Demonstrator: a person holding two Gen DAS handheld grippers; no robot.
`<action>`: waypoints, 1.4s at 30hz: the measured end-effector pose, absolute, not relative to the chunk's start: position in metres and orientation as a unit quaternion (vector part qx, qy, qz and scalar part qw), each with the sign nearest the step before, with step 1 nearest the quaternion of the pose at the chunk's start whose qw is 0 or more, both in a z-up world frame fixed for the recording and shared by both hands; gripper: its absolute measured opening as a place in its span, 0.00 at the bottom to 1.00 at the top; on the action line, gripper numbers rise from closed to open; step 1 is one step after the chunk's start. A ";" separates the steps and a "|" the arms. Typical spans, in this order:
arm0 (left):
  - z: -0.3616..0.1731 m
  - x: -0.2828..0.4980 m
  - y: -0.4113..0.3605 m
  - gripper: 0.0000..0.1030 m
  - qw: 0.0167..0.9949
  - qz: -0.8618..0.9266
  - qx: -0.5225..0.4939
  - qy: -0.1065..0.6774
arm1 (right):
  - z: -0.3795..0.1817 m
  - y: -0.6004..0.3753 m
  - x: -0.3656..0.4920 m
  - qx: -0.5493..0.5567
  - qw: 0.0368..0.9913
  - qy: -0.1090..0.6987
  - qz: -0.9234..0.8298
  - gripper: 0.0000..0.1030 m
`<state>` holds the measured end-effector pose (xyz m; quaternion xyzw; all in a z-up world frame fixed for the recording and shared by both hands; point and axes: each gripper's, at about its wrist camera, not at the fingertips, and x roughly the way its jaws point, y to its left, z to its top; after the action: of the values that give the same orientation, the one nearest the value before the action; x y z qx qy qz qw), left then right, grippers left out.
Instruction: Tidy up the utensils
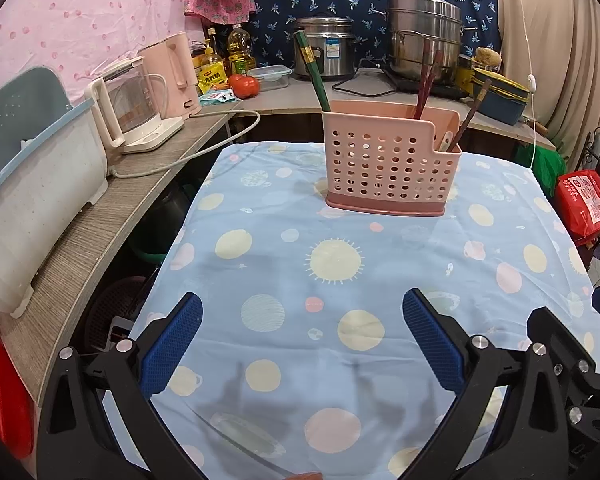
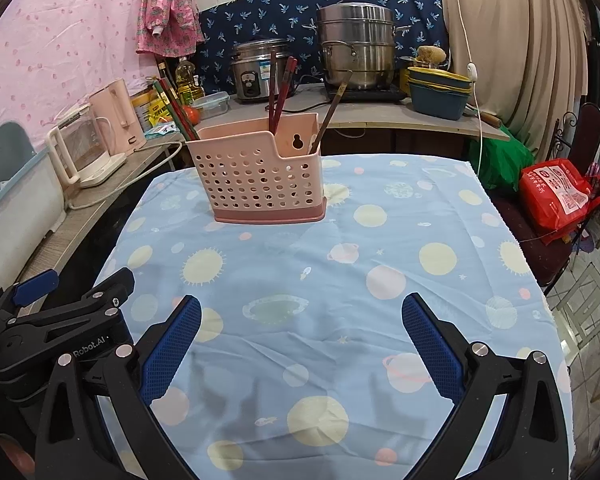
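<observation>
A pink perforated utensil holder (image 1: 392, 160) (image 2: 260, 176) stands upright at the far side of the blue patterned tablecloth (image 1: 340, 264). Green chopsticks (image 1: 312, 72) lean out of its left end, red chopsticks (image 1: 426, 80) (image 2: 280, 88) rise from the back, and a brown stick (image 1: 470, 116) (image 2: 334, 108) leans in the lower right compartment. What looks like a knife blade (image 1: 240, 440) lies at the near edge under my left gripper (image 1: 302, 300), which is open with nothing in it. My right gripper (image 2: 300, 302) is open and empty too, well short of the holder.
A counter on the left carries a glass kettle (image 1: 132, 108), a pink kettle (image 1: 176, 76) and a white dish rack (image 1: 40, 184). Behind the table stand a rice cooker (image 1: 324, 48) and steel pots (image 1: 424, 36). A red bag (image 2: 556, 196) sits on a chair at the right.
</observation>
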<state>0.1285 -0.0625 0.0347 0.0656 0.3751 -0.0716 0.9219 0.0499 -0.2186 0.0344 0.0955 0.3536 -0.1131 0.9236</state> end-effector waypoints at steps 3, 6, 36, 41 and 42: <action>0.035 0.128 -0.063 0.93 0.922 -0.071 0.066 0.375 | 0.034 -0.219 0.050 0.094 0.924 0.354 -0.114 0.94; 0.034 0.128 -0.062 0.93 0.922 -0.070 0.065 0.375 | 0.034 -0.219 0.050 0.095 0.924 0.354 -0.113 0.94; 0.029 0.127 -0.059 0.93 0.921 -0.063 0.067 0.378 | 0.031 -0.212 0.051 0.091 0.923 0.356 -0.112 0.94; 0.028 0.126 -0.059 0.93 0.921 -0.062 0.068 0.378 | 0.031 -0.212 0.051 0.091 0.923 0.357 -0.112 0.94; 0.028 0.126 -0.059 0.93 0.921 -0.062 0.069 0.378 | 0.031 -0.212 0.051 0.090 0.923 0.357 -0.112 0.94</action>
<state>0.1261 -0.0589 0.0284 0.0686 0.3776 -0.0621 0.9213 0.0512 -0.2121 0.0311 0.0905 0.3571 -0.1124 0.9229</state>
